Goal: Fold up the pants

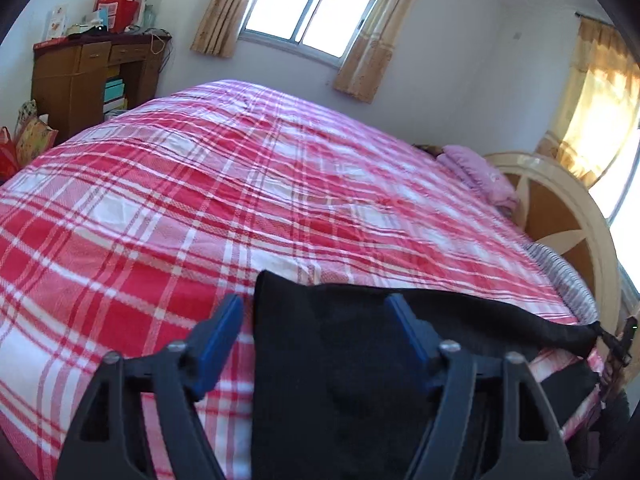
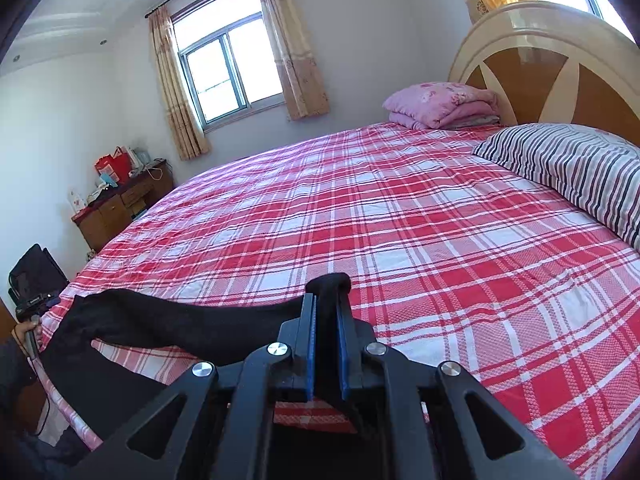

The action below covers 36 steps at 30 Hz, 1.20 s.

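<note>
The black pants (image 1: 340, 360) lie along the near edge of a bed with a red and white plaid sheet (image 1: 200, 200). My left gripper (image 1: 316, 320) is open, its blue fingers astride one end of the pants, the cloth between them. My right gripper (image 2: 326, 312) is shut on the other end of the pants (image 2: 192, 328), a fold of black cloth sticking up between its blue pads. The pants stretch leftward to the left gripper (image 2: 34, 304) at the bed's edge. In the left wrist view the right gripper (image 1: 618, 346) shows small at the far right.
A striped pillow (image 2: 580, 168) and a folded pink quilt (image 2: 444, 104) lie by the headboard (image 2: 560, 64). A wooden desk (image 1: 92, 80) with bags stands by the far wall. Windows with curtains (image 1: 312, 8) are behind the bed.
</note>
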Available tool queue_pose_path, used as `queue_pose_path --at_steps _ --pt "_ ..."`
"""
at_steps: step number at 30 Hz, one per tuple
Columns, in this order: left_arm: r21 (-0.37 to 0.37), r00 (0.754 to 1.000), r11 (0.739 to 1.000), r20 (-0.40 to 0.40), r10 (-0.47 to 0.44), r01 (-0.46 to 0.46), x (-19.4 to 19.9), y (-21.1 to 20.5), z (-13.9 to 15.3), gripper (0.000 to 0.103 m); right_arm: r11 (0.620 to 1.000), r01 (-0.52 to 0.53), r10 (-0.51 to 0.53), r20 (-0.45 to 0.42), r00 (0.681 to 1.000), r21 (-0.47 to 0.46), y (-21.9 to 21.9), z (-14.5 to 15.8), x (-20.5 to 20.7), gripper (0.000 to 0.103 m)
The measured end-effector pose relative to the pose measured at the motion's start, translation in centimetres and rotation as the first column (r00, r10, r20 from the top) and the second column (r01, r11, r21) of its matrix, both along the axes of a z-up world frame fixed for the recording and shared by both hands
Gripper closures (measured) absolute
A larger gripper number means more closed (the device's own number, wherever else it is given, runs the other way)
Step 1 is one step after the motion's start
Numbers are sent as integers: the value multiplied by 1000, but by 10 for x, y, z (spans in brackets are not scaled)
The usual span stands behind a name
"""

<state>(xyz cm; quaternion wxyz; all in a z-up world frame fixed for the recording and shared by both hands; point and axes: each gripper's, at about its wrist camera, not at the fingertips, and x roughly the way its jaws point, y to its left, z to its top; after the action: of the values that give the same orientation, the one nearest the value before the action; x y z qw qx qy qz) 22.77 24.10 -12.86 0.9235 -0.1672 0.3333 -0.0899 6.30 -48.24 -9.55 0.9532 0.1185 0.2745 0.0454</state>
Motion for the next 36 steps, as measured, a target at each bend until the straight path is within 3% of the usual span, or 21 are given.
queue_pose_path --at_steps 2,5,7,8,9,11,13,18,22,26,29,32,36 --pt "38 999 999 -43 8 -6 19 -6 -6 26 1000 -3 3 -1 1000 -1 3 -1 7 94" --pt "161 990 987 -142 16 7 48 -20 -23 28 1000 -12 11 -14 1000 -15 8 -4 12 94" --pt "195 981 980 -195 1 38 59 -25 -35 45 1000 -15 15 -22 1000 -27 11 -6 15 94" --pt "214 975 976 -223 -1 50 62 -28 -40 62 999 -15 14 -28 1000 -30 12 -6 16 94" --pt "233 971 971 -238 -2 59 64 -30 -43 71 999 -13 12 -33 999 -31 12 -7 18 94" --pt "234 975 969 -220 -31 84 60 -35 -38 88 999 -8 7 -38 999 -35 12 -7 21 94" --pt "265 986 961 -162 -32 75 50 -39 -26 88 999 6 -8 -40 999 -43 11 -4 23 94" --pt "220 992 971 66 -110 93 3 -29 13 89 999 45 -44 43 998 -22 6 17 5 94" --pt "195 952 972 248 -181 134 -43 -13 23 89 998 65 -65 107 992 1 -2 29 -22 94" --pt "141 921 973 320 -220 183 -80 1 11 89 995 95 -96 86 992 16 -17 18 -45 94" --pt "92 879 969 407 -248 231 -110 9 13 88 992 123 -125 60 990 35 -29 2 -65 94" --pt "84 867 954 401 -297 288 -121 9 10 75 987 153 -155 39 987 49 -38 -12 -83 94" --pt "117 895 931 259 -364 345 -126 9 -10 70 993 116 -114 -55 992 30 -38 -32 -89 93"
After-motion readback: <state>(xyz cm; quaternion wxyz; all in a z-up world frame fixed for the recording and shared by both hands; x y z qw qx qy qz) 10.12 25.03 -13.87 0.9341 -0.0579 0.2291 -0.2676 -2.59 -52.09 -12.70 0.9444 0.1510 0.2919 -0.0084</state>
